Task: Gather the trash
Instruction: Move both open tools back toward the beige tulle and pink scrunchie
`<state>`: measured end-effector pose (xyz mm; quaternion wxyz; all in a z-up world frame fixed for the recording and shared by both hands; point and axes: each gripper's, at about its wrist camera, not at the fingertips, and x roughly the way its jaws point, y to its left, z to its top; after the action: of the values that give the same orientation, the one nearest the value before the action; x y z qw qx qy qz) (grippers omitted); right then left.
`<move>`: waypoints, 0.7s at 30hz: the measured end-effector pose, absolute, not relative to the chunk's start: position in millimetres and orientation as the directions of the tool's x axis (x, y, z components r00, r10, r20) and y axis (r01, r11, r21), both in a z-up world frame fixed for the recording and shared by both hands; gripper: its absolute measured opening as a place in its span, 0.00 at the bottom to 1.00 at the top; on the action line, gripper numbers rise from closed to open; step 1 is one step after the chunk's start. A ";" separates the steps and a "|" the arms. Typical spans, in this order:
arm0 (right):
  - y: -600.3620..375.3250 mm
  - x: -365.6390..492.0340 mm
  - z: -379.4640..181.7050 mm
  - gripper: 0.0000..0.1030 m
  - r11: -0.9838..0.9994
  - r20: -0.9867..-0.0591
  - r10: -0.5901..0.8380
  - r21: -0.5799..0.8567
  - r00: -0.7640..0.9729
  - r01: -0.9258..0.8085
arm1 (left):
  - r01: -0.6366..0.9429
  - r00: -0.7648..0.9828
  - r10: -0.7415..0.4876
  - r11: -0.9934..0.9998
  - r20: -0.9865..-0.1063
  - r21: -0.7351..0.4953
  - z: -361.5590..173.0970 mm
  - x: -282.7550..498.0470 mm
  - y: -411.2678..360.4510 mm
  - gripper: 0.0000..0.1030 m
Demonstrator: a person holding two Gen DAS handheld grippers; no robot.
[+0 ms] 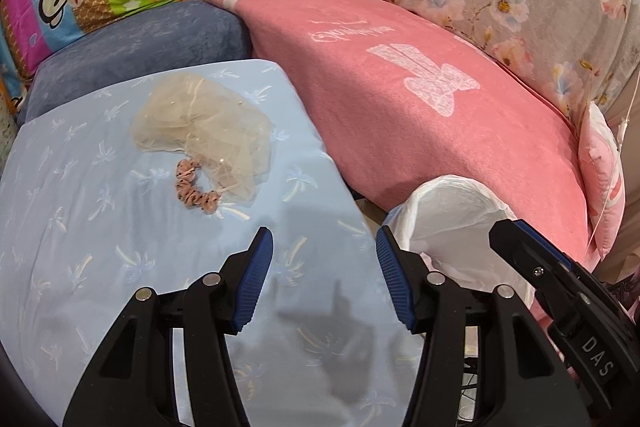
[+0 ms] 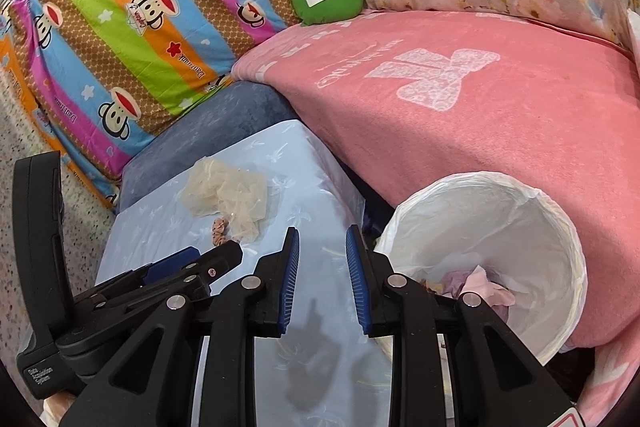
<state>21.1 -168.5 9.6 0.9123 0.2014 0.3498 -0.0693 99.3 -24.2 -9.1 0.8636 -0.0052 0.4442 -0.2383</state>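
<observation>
Empty parted tongs [image 1: 324,247] above mesh wad [image 1: 208,123]

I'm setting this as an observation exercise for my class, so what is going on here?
A person is tidying up with two handheld grippers. The left gripper and right gripper are both empty, fingers apart, over a light blue cloth. On it lie a crumpled beige mesh and a pink scrunchie, touching each other. A white-lined bin beside the pink blanket already holds some scraps.
</observation>
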 end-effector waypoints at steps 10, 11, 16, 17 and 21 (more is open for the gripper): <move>-145.6 40.7 -1.3 0.24 0.921 -0.687 0.051 0.312 0.725 0.231 | 0.318 0.488 -0.368 0.919 -0.791 -0.232 -26.2 118.8 8.0 0.50; -143.7 43.2 -2.8 0.24 0.923 -0.689 0.055 0.312 0.723 0.227 | 0.306 0.488 -0.361 0.923 -0.794 -0.232 -28.5 121.8 12.1 0.50; -134.1 59.3 -10.7 0.24 0.928 -0.702 0.074 0.308 0.708 0.209 | 0.246 0.482 -0.332 0.939 -0.811 -0.239 -41.1 137.7 32.1 0.50; -132.2 63.7 -13.0 0.24 0.929 -0.706 0.079 0.309 0.704 0.206 | 0.233 0.480 -0.327 0.942 -0.814 -0.241 -43.5 141.5 35.6 0.50; -125.2 80.8 -21.4 0.24 0.932 -0.717 0.092 0.307 0.691 0.195 | 0.189 0.473 -0.304 0.952 -0.827 -0.241 -54.2 158.6 49.3 0.50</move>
<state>80.8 -125.2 -21.4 0.9012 0.1827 0.3920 -0.0286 158.6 49.3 -54.2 0.8562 -0.0581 0.4927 -0.1439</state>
